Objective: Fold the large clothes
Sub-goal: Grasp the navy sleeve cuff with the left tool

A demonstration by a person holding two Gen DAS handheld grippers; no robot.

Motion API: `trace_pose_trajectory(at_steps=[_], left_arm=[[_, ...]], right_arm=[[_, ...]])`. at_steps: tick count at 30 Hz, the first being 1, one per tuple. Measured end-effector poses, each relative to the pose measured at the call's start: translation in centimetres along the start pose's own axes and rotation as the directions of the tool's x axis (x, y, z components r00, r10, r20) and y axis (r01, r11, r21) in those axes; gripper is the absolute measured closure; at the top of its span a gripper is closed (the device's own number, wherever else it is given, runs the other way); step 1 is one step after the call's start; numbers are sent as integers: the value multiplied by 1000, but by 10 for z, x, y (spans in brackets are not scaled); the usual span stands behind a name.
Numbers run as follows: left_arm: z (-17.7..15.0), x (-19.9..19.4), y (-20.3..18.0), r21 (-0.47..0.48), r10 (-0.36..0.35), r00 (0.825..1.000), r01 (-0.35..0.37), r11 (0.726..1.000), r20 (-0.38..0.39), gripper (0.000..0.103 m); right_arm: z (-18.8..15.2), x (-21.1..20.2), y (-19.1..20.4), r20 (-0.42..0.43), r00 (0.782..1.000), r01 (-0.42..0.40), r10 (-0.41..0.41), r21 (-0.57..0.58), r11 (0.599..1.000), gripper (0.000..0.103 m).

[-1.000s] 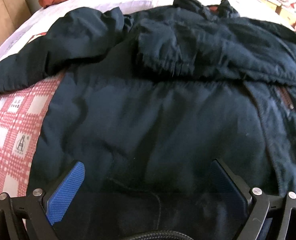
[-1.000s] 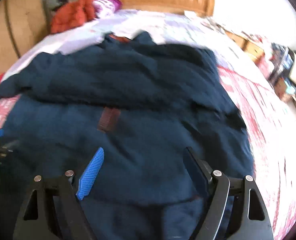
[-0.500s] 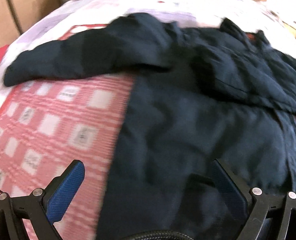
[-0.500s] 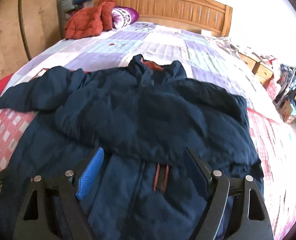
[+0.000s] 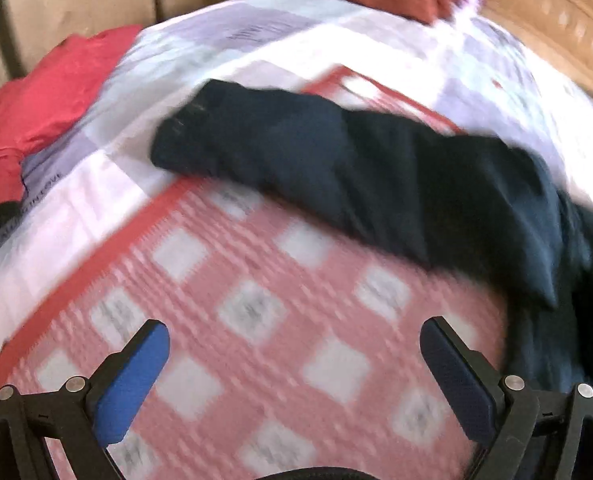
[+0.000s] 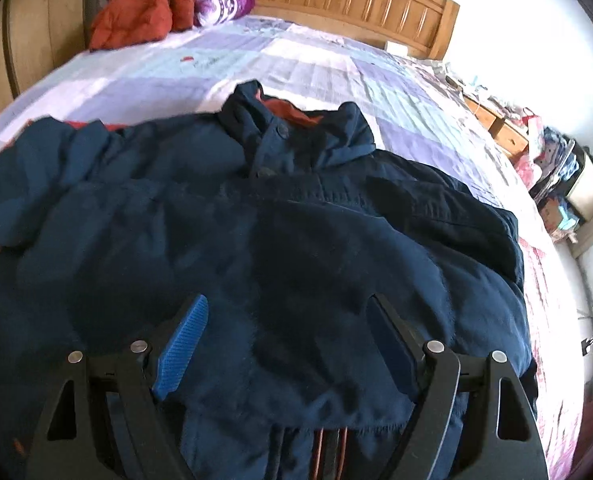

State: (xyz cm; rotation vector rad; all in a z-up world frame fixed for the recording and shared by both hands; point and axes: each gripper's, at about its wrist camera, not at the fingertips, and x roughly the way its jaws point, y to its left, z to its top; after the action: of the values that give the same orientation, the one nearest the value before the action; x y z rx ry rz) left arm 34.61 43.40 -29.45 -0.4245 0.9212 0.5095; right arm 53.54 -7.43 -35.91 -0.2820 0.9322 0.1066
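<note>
The jacket [image 6: 264, 264] lies spread on the bed [image 6: 304, 64], one sleeve [image 5: 336, 168] still out to the side, w/ left gripper [image 5: 294, 348] and right gripper [image 6: 286, 332] both empty (jaws wide), so a shallow pinch on puffy fabric could slip.

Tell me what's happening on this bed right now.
A person with a gripper in each hand is folding a navy jacket spread on the bed. One sleeve already lies folded across the chest; the other sleeve stretches out over the red checked blanket. Both the left gripper and the right gripper are open and hold nothing.
</note>
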Motion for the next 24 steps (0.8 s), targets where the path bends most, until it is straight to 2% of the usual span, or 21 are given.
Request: trace_pose_trajectory(at_steps=[3,5,7,11,15,17,19,22,24], left_arm=[[31,28,26,-132,-71,997,68,989,-20,0],[46,51,40,-225,-121,992,111,968,-33,0],[56,77,51,-326,-171,984,144,934,-55,0],[63,115,54,-409,-207,975,155,899,-85,0],[71,147,54,-486,-265,960,189,853,-92,0],[75,159,54,-512,-257,960,168,843,-109,0],[82,166,49,-503,-213,972,136,854,-98,0],[93,175,46,-508,-190,978,120,853,-87,0],[103,182,46,-531,-195,978,126,838,-76,2]], right_arm=[[-4,23,1,-39,999,1,-1,-11,1000,18],[-10,34,2,-18,1000,7,-7,-10,1000,17],[-17,39,3,14,1000,20,-20,-11,1000,15],[-28,45,1,66,998,14,-15,11,1000,15],[-29,50,1,75,997,7,-9,21,1000,14],[-30,51,0,79,997,-2,0,29,1000,14],[-30,52,-1,81,997,-5,3,33,999,14],[-32,52,-2,83,996,-11,8,38,999,14],[-33,53,-3,85,996,-16,12,42,999,13]])
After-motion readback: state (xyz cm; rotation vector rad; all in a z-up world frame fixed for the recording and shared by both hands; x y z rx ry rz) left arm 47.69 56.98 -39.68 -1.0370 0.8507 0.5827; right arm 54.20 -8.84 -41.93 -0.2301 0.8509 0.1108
